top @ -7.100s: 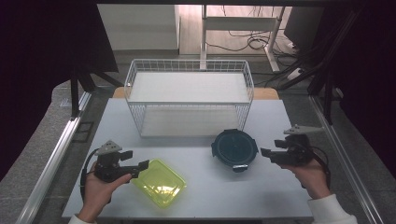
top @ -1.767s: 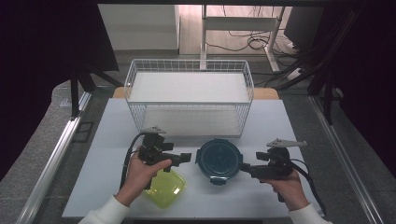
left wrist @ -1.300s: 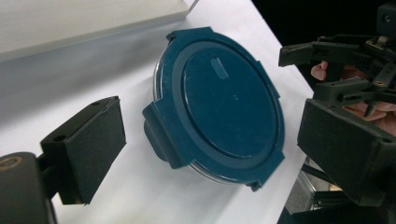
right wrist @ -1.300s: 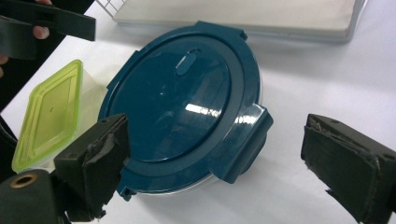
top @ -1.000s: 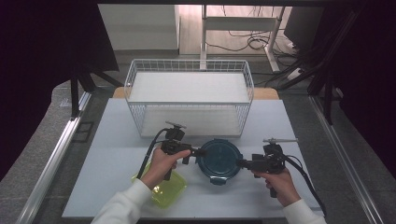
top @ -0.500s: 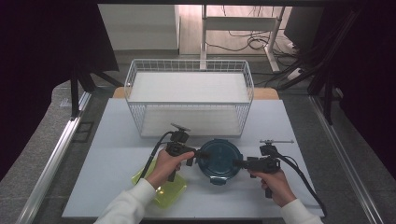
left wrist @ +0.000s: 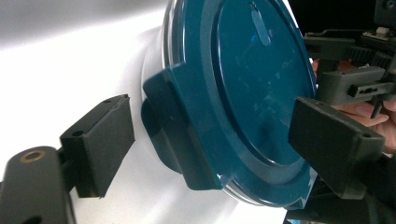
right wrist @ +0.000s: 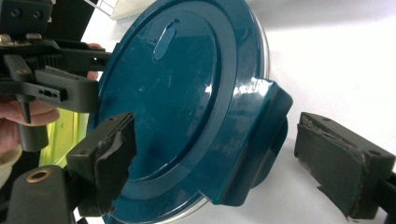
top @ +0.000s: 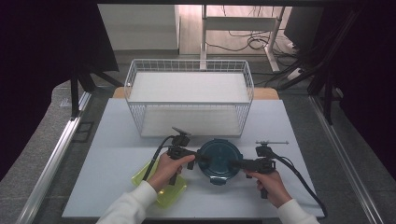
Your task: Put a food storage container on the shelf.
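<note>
- My left gripper sits at the left edge of the round dark-teal plastic container with its clip-on lid, jaws spread wide. In the left gripper view one jaw stands off to the side of a lid clip over bare table, the other lies over the lid's top; neither is pressed on, so it grasps nothing.
- My right gripper meets the same container from the right edge, jaws likewise wide apart. In the right gripper view one worn pad overlaps the lid's face and the other stands clear of the side clip, nothing clenched.
- The container rests on the white table, in front of the white wire basket and between my two hands.
- A translucent yellow-green rectangular tub lies under my left forearm, just left of the container.
- The lid shows an oval raised mark; I can read no writing on it.
</note>
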`<state>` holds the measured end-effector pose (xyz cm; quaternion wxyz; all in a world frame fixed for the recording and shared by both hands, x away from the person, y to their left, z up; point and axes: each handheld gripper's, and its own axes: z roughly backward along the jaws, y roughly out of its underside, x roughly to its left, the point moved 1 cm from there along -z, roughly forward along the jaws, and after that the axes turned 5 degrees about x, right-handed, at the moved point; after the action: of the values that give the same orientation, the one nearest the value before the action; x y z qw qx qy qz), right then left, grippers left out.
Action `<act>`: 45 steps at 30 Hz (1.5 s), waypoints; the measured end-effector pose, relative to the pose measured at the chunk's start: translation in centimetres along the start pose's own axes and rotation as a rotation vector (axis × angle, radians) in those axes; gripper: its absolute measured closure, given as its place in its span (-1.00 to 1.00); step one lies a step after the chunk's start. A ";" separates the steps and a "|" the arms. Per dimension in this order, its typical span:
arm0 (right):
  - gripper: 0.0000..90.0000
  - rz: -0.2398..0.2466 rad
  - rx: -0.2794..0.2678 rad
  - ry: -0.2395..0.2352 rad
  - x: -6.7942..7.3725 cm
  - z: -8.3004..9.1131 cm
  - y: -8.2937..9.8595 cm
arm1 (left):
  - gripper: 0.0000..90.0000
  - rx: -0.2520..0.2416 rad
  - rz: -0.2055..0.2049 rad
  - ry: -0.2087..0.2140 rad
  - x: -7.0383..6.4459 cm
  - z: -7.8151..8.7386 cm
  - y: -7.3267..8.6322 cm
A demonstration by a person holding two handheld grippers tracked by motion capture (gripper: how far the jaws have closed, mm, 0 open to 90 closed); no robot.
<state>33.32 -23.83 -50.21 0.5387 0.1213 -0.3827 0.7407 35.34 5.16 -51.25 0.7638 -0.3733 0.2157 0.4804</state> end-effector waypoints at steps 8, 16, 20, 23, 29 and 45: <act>-0.56 -0.036 0.016 -0.033 0.1 -0.7 0.3 | -0.50 0.016 0.008 0.007 -0.1 -0.3 0.2; -0.43 -0.139 0.011 -0.054 -0.1 -0.5 0.2 | -0.37 -0.004 0.070 0.040 0.2 -0.1 0.2; -0.37 -0.143 0.006 -0.049 0.1 -0.1 0.3 | -0.27 -0.021 0.078 0.039 -0.1 0.2 0.4; -0.34 -0.158 -0.002 -0.047 0.2 0.1 0.4 | -0.21 -0.042 0.092 0.044 -0.4 0.5 0.6; -0.30 -0.182 -0.020 -0.050 0.4 0.5 0.9 | -0.16 -0.074 0.071 0.032 -1.1 0.7 1.1; -0.26 -0.171 -0.061 -0.017 1.0 1.3 1.1 | -0.11 -0.074 0.038 0.019 -2.0 0.8 1.3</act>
<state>31.63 -24.16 -49.25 0.6000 0.1434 -0.3981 0.6789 33.30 4.98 -49.86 0.7380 -0.4018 0.2123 0.4989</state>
